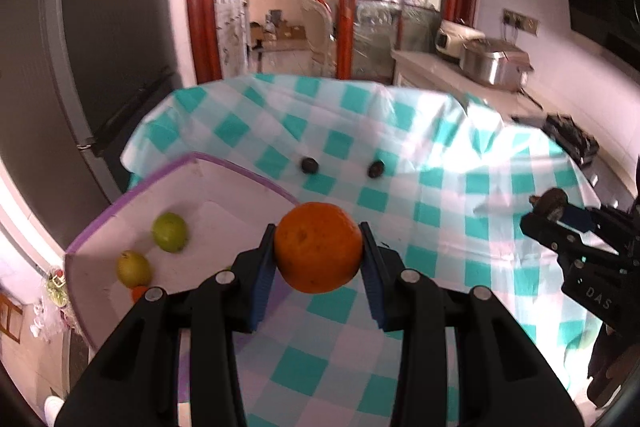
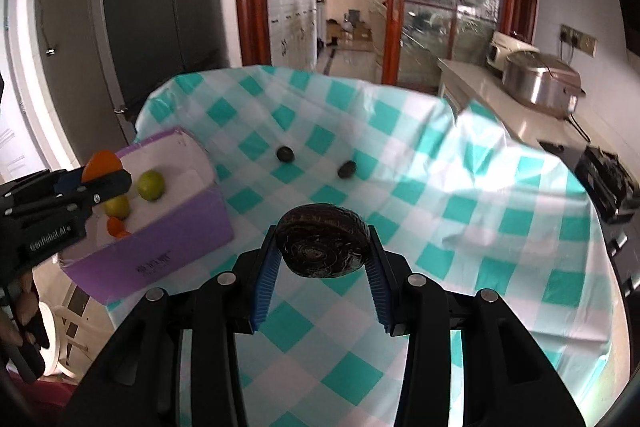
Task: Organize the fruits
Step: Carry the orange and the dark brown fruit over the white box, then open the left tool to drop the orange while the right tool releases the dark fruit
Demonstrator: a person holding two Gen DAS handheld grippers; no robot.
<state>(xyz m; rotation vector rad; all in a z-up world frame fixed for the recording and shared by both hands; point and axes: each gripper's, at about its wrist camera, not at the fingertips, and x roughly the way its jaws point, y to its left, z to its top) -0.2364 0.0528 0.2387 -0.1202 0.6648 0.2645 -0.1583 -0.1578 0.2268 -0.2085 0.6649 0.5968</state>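
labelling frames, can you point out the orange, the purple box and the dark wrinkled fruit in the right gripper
orange (image 1: 318,247): left wrist view, middle of its peel.
purple box (image 2: 160,259): right wrist view, near outer wall.
dark wrinkled fruit (image 2: 322,245): right wrist view, centre of its face.

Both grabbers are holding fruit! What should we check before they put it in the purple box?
1. Left gripper has a firm hold on the orange: ok, a pad presses each side.
2. Right gripper holds the dark wrinkled fruit: ok, clamped between both pads.
3. Purple box is open with free room: ok, only two green fruits and a bit of orange fruit lie inside.
4. Orange is over the box: not ok, in the left wrist view it hangs just beside the rim.
5. Grippers clear of each other: ok, they are apart.
6. Fruit left on the tablecloth: not ok, two small dark fruits remain.
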